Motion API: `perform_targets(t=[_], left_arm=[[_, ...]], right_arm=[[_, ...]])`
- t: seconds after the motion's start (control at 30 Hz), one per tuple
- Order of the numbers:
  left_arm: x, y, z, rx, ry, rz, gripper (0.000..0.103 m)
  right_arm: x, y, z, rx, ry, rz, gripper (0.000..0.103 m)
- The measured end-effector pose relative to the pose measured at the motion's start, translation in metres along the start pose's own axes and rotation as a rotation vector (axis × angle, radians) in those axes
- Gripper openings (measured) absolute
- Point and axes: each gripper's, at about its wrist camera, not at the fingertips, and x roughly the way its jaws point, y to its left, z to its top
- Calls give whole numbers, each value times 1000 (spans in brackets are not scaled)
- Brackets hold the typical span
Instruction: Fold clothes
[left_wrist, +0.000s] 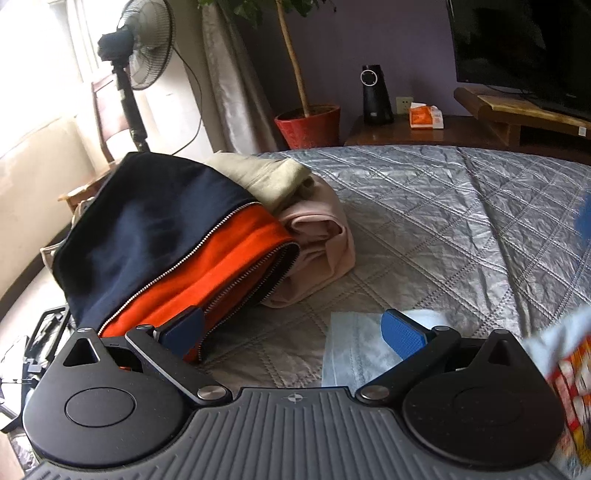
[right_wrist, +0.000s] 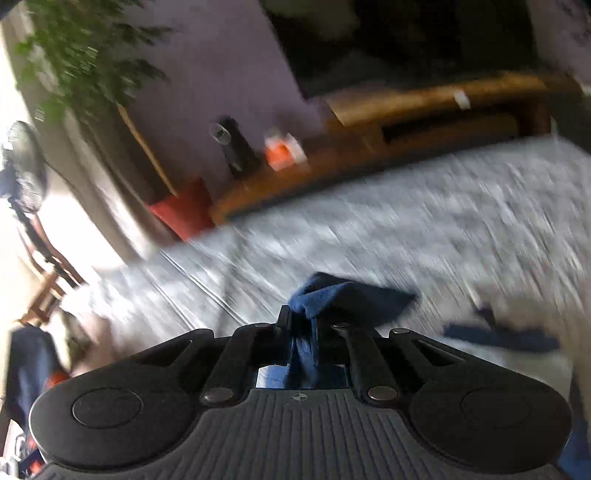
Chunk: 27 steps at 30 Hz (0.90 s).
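In the left wrist view my left gripper is open low over the grey quilted bedspread. A flat light blue garment lies under its right blue pad, untouched. A pile of folded clothes sits to the left: a navy and orange zip jacket on top, then a beige piece and a pink piece. The right wrist view is blurred. There my right gripper is shut on a bunched fold of dark blue cloth, lifted over the bedspread.
Beyond the bed stand a pedestal fan, a plant in a red pot, a black speaker, an orange tissue pack and a TV on a wooden stand. A red-printed light cloth shows at the right edge.
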Motion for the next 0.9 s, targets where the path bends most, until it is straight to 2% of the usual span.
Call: perform_targets(t=[0.1,0.17,0.23,0.3,0.33,0.37,0.4,0.43,0.5,0.57,0.6,0.63,0.67,0.7,0.77,0.9], left_arm=[[1,1,0,2,3,3,103],[1,2,0,-1,4,4,103],[2,3,0,-7,6,5,103],[2,4,0,-9,8,4,103],[3,4,0,-8,9,4,103],[3,5,0,-10,10,4,103],[3,7,0,-14,10,4,103],[3,8,0,-19,11,3,103],[3,10,1,-30,12,3,103],[3,11,1,-36,15,2,103],[3,11,1,-35,15,1,103],[3,10,1,-30,13,1,103],[3,9,1,-25,13,1,103],[3,8,0,-21,13,2,103],[3,8,0,-17,15,4,103],[3,8,-1,-15,9,6,103]], right_arm=[[-14,32,31,-37,-130,91,10],[-20,58,50,-107,-198,96,11],[-14,75,60,-144,-187,126,11],[-15,88,57,-218,-233,159,12],[-17,92,52,-249,-249,175,16],[-15,93,48,-262,-230,189,22],[-10,91,43,-264,-174,197,48],[-6,88,38,-267,-125,186,61],[-7,80,22,-296,-113,138,59],[-3,71,10,-289,-46,92,59],[4,68,4,-285,23,71,59],[15,65,-2,-284,120,54,68],[26,63,-8,-283,217,36,72],[34,63,-15,-289,282,13,71],[36,66,-30,-328,271,-16,71],[41,80,-35,-348,222,18,71]])
